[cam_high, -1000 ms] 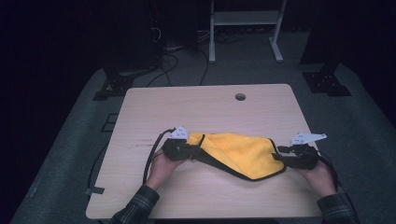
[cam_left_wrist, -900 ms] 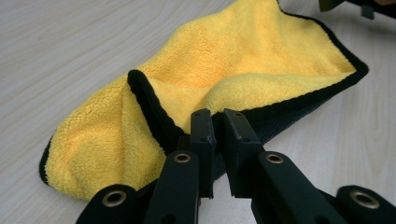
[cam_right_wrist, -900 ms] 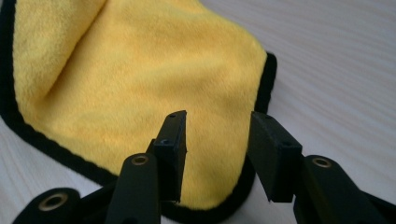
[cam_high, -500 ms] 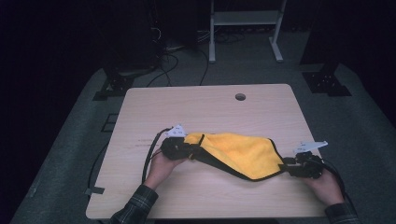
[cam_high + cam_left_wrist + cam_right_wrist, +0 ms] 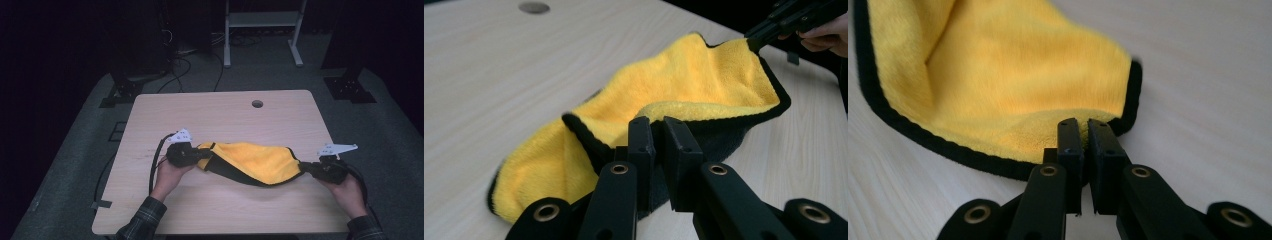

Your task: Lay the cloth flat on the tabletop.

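A yellow cloth (image 5: 255,162) with a black border lies stretched across the front of the wooden table (image 5: 220,115). My left gripper (image 5: 204,154) is shut on its left end; in the left gripper view the jaws (image 5: 658,125) pinch a fold of the cloth (image 5: 684,80). My right gripper (image 5: 302,167) has just been closing, and its jaws now pinch the cloth's right corner. The right gripper view shows that gripper (image 5: 1080,125) clamped on the black-edged hem of the cloth (image 5: 998,75). The right gripper (image 5: 754,42) also appears far off in the left gripper view, on that corner.
A round cable hole (image 5: 257,104) sits near the table's far edge. A black cable (image 5: 154,165) loops from the left gripper off the table's left side. Beyond the table stand a white frame (image 5: 260,20) and dark floor cables.
The right gripper's jaws have closed onto the cloth's right corner. The right hand shifted only slightly. The left hand and its grip stayed as they were.
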Demonstrator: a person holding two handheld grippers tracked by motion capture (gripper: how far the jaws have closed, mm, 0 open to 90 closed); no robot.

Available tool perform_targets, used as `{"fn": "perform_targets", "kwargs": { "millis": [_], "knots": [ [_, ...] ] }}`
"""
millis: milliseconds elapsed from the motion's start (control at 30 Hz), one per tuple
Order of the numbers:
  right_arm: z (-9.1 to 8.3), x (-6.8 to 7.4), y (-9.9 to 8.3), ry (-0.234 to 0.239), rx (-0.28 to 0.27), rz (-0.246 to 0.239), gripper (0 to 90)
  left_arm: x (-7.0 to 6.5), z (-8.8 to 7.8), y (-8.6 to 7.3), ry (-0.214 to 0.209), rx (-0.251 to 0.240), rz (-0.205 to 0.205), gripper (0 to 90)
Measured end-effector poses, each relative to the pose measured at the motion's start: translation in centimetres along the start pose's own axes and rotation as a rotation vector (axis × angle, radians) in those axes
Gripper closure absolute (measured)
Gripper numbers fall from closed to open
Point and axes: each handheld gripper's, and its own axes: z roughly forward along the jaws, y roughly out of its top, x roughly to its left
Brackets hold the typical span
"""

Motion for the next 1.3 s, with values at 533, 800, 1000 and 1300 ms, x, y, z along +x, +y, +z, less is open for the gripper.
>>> {"fn": "perform_targets", "kwargs": {
  "millis": [533, 800, 1000, 1300],
  "knots": [
    [-4.5, 1.2, 9.9, -0.066, -0.314, -0.101, 84.4, 1.9, -7.3, 5.9, 0.139, -0.256, 0.014, 82.8],
    [-6.3, 1.0, 14.9, -0.128, -0.405, -0.140, 84.4, 4.0, -9.6, 9.7, 0.207, -0.344, 0.022, 83.0],
    [-6.5, 0.3, 16.6, -0.158, -0.443, -0.126, 84.4, 5.1, -9.5, 11.6, 0.246, -0.343, 0.041, 82.9],
    [-5.8, -1.1, 20.6, -0.217, -0.479, -0.100, 84.4, 6.7, -10.2, 15.5, 0.321, -0.381, 0.089, 83.2]
  ]
}}
